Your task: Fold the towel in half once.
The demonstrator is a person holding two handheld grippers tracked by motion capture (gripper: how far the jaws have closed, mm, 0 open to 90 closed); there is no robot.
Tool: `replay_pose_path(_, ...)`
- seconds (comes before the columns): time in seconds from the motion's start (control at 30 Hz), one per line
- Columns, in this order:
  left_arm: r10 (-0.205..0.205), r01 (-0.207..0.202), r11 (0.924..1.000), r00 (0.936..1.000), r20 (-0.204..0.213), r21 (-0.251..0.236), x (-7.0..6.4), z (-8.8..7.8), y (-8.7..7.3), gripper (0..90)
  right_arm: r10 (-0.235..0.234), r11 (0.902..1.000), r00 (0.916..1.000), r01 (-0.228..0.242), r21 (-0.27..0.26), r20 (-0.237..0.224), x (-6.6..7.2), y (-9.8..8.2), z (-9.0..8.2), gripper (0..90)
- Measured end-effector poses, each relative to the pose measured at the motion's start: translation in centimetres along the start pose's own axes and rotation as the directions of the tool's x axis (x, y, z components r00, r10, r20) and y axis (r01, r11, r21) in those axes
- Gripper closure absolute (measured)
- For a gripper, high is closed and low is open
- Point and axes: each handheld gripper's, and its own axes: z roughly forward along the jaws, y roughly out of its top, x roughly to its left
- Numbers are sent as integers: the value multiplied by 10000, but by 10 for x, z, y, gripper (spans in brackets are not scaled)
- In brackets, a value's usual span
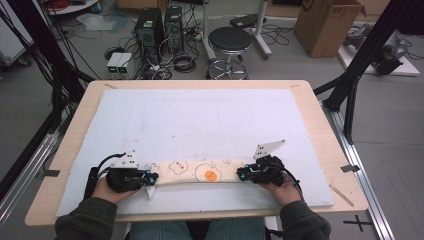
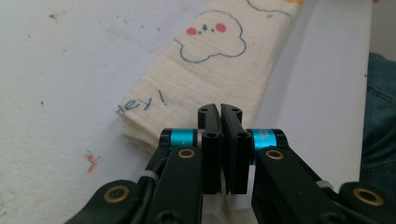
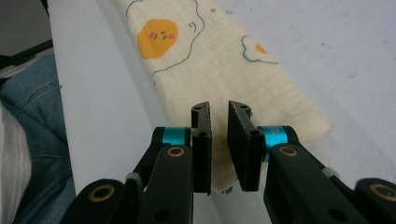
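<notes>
A folded cream cloth (image 1: 200,171) printed with fried eggs and a cloud lies as a long strip near the front of the white foam board (image 1: 200,115). My left gripper (image 1: 152,177) is at the strip's left end. In the left gripper view its jaws (image 2: 220,109) are pressed together over the end of the cloth (image 2: 210,60), with fabric showing under them. My right gripper (image 1: 240,175) is at the strip's right end. In the right gripper view its jaws (image 3: 218,109) stand a narrow gap apart above the cloth (image 3: 210,60).
The foam board covers most of the wooden table (image 1: 325,150), and its front edge runs just behind my hands. Beyond the table stand a black stool (image 1: 229,40), computer towers (image 1: 150,27) and a cardboard box (image 1: 325,25). Black frame posts rise at both sides.
</notes>
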Motion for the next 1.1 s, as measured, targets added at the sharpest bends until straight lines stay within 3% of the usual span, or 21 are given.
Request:
replay_pose_path(0.2, 94, -93, 9999, 9999, -85, 107, -1, 3, -3, 852, -80, 9995, 10000, 79, 296, 50, 0, -3, 4, 796)
replay_pose_path(0.43, 163, -162, 9998, 9998, -143, 97, -2, 2, -5, 852, 39, 9999, 10000, -39, 161, -41, -2, -7, 2, 797)
replay_pose_path(0.77, 68, -68, 10000, 9999, -145, 18, -1, 2, -6, 851, 31, 10000, 9998, -30, -24, 203, 0, -11, -6, 796)
replay_pose_path(1.1, 145, -144, 9999, 9997, -192, 7, -2, 2, -6, 843, -6, 9999, 9993, 10, -107, 369, 0, -15, -2, 799)
